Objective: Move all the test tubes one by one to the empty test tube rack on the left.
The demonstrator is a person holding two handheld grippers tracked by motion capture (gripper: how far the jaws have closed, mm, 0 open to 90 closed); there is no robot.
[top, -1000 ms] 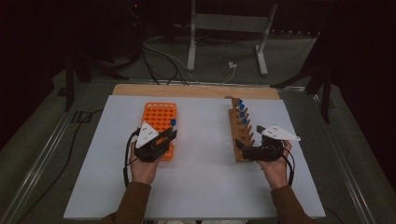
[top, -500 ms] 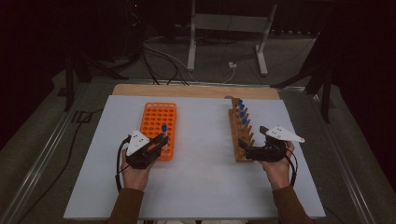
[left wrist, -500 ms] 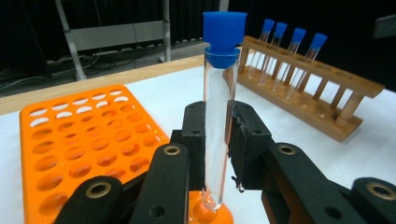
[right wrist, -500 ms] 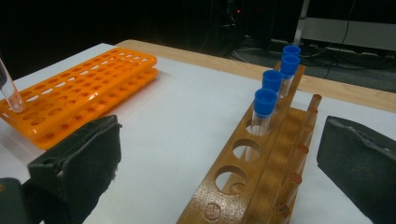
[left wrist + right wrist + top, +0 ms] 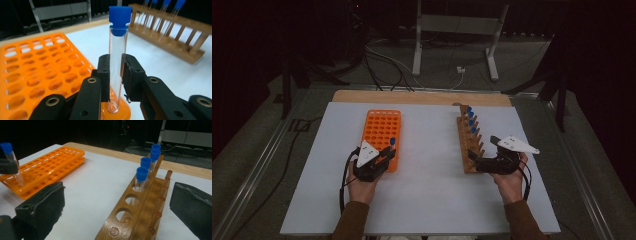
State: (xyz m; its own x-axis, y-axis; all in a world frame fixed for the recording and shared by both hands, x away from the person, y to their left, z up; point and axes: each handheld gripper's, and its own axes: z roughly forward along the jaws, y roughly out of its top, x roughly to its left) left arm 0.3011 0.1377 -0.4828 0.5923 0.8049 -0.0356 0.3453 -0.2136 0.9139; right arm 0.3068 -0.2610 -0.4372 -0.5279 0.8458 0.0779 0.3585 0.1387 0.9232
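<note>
- At the orange plastic rack's (image 5: 37, 72) near corner, the left claw (image 5: 116, 75) clamps a clear, blue-capped glass tube (image 5: 117, 62), upright in a round hole.
- Beside the wooden rack (image 5: 142, 205), the right claw (image 5: 117, 207) stands apart, padded jaws empty.

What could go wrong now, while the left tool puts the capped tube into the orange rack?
The left tool grips the glass test tube low, its bottom at a corner hole of the orange rack; if tilted, it may catch the hole's edge and slip or crack. Pushing down at that corner could tip or shift the light rack.
</note>
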